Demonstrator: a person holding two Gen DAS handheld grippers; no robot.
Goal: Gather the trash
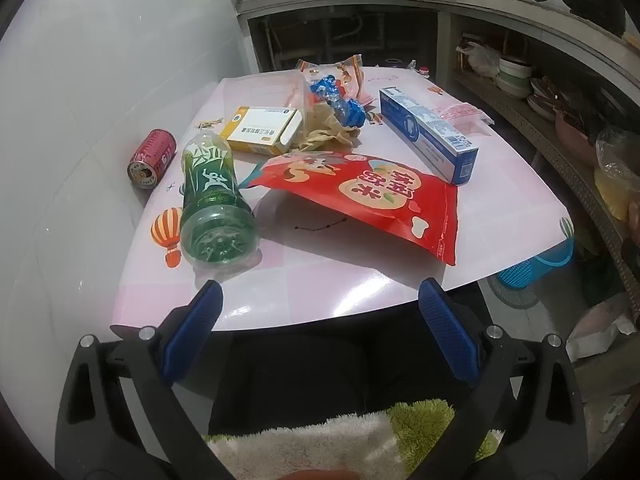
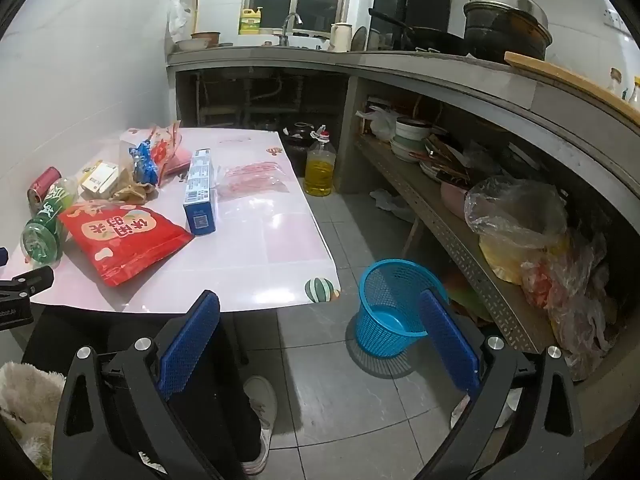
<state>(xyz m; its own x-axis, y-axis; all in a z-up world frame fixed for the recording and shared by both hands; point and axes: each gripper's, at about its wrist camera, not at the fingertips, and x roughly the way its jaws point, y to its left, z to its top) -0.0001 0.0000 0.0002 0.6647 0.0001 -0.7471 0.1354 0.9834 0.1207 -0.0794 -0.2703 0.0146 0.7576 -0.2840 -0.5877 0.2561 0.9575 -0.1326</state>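
Note:
Trash lies on the pink table (image 1: pixel 320 280): a green plastic bottle (image 1: pixel 212 204) on its side, a red snack bag (image 1: pixel 372 196), a yellow-white box (image 1: pixel 264 128), a long blue-white box (image 1: pixel 428 132), a red can (image 1: pixel 152 158), a crumpled blue wrapper (image 1: pixel 340 100). My left gripper (image 1: pixel 320 292) is open and empty at the table's near edge. My right gripper (image 2: pixel 320 304) is open and empty, off the table's right corner, above the floor. A blue mesh basket (image 2: pixel 396 304) stands on the floor just behind its right finger (image 2: pixel 448 336).
A white wall runs along the table's left side. A counter with a shelf of bowls and plastic bags (image 2: pixel 516 216) runs along the right. An oil bottle (image 2: pixel 319 168) stands on the floor beyond the table. A person's shoe (image 2: pixel 260 404) is below.

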